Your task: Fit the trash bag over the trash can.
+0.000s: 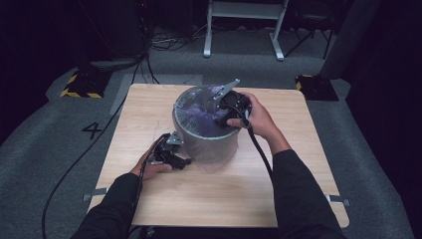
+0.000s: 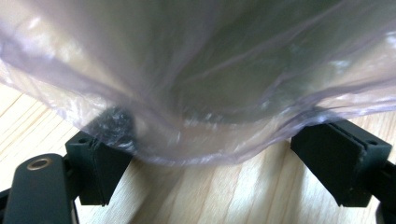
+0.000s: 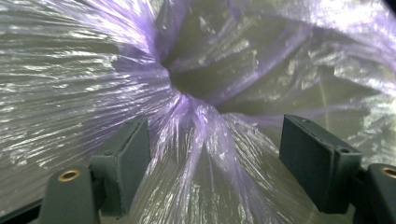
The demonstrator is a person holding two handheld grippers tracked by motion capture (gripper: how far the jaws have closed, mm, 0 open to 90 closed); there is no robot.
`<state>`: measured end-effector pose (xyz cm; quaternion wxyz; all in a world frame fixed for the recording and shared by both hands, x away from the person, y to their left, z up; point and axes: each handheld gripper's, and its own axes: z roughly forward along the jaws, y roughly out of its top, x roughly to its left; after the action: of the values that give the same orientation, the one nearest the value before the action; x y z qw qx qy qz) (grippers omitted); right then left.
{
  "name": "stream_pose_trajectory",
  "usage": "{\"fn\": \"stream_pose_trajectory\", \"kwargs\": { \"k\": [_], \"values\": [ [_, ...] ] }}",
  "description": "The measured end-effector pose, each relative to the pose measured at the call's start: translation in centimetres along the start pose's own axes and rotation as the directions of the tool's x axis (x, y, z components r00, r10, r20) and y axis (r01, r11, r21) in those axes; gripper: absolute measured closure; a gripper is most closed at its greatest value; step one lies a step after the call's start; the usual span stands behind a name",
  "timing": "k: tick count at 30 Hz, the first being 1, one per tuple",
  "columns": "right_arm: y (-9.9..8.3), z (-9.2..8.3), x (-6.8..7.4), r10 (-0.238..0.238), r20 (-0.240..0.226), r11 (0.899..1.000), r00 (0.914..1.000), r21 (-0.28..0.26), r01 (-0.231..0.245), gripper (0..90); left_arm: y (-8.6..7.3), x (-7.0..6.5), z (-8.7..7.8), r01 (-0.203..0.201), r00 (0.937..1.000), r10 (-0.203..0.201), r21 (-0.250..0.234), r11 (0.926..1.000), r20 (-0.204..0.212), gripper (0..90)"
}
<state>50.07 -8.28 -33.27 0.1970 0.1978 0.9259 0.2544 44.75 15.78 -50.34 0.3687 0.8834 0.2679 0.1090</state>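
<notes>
Bin liner (image 1: 196, 112): translucent pale purple, glossy white streaks; deeper violet where gathered, centre of right gripper view. Bin (image 1: 211, 147): grey. Table (image 1: 278, 189): light wood, fine grain lines. Gripper pads (image 2: 336, 151): matt black. Floor (image 1: 45, 134): grey carpet. Foot plate (image 1: 82, 87), upper left: yellow-black hazard stripes. Sleeves (image 1: 298, 194): black.

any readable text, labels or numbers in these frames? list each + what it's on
"4": dark digit marked on the grey floor, left of the wooden table.
Yellow-black hazard stripes on a floor block: a sign, no words.
Nothing to read on the bin or its plastic bag.
</notes>
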Motion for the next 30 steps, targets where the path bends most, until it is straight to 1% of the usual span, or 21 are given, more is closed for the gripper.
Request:
{"fn": "stream_pose_trajectory", "kwargs": {
  "k": [2, 4, 5, 7, 8, 11, 15, 17, 20, 23, 27, 29, 30],
  "values": [
    [0.0, 0.1, 0.1, -0.007, 0.012, 1.0, 0.9999, 0.027, 0.007, 24.2, 0.2, -0.2, 0.2, -0.002, 1.0, 0.002, 0.002, 1.0, 0.007, 14.3],
    [0.0, 0.1, 0.1, -0.008, 0.02, 0.999, 0.9998, 0.047, 0.007, 23.9, 0.4, -0.3, 0.4, -0.008, 1.0, 0.008, 0.0, 1.0, 0.002, 14.2],
    [0.0, 0.1, 0.1, -0.011, 0.022, 0.999, 0.9997, 0.051, 0.01, 23.6, 0.5, -0.4, 0.5, -0.005, 0.9999, 0.005, 0.001, 1.0, 0.01, 14.2],
    [0.0, 0.1, 0.0, -0.003, 0.021, 0.998, 0.9998, 0.059, 0.002, 22.9, 0.5, -0.4, 0.4, -0.005, 1.0, 0.005, 0.001, 1.0, -0.001, 14.2],
    [0.0, 0.1, 0.0, 0.002, 0.02, 0.998, 0.9998, 0.063, -0.003, 22.6, 0.4, -0.5, 0.4, 0.0, 1.0, 0.0, 0.0, 1.0, 0.005, 14.2],
    [-0.1, 0.0, -0.1, 0.012, 0.015, 0.998, 0.9998, 0.069, -0.013, 22.2, 0.3, -0.5, 0.3, 0.0, 1.0, 0.0, 0.002, 1.0, 0.003, 14.3],
    [-0.3, 0.0, -0.4, 0.036, 0.016, 0.996, 0.9992, 0.084, -0.038, 22.1, -0.2, -0.7, -0.2, -0.004, 1.0, 0.004, -0.001, 1.0, -0.002, 14.4],
    [-0.4, 0.0, -0.5, 0.054, 0.027, 0.994, 0.9982, 0.095, -0.056, 22.1, -0.6, -1.0, -0.5, 0.002, 1.0, -0.002, 0.001, 1.0, 0.006, 14.4],
    [-0.6, -0.1, -0.7, 0.068, 0.025, 0.993, 0.9974, 0.097, -0.07, 22.1, -1.4, -1.4, -1.4, 0.001, 1.0, -0.001, 0.0, 1.0, 0.004, 14.4],
    [-0.7, -0.1, -0.8, 0.072, 0.021, 0.992, 0.9972, 0.098, -0.073, 22.0, -2.5, -1.8, -2.4, -0.001, 1.0, 0.001, 0.0, 1.0, 0.005, 14.4],
    [-0.6, -0.1, -0.8, 0.069, 0.02, 0.992, 0.9974, 0.1, -0.071, 22.7, -4.0, -2.3, -4.0, 0.009, 0.9999, -0.009, 0.001, 1.0, -0.006, 14.4],
    [-0.7, -0.1, -0.9, 0.079, 0.012, 0.993, 0.9968, 0.091, -0.079, 22.3, -4.7, -2.5, -4.7, 0.015, 0.9998, -0.015, 0.0, 0.9999, -0.012, 14.4],
    [-0.7, -0.2, -0.9, 0.084, 0.021, 0.992, 0.9962, 0.089, -0.086, 21.9, -5.0, -2.6, -5.0, 0.018, 0.9997, -0.018, -0.001, 0.9998, -0.016, 14.4]
  ]
}}
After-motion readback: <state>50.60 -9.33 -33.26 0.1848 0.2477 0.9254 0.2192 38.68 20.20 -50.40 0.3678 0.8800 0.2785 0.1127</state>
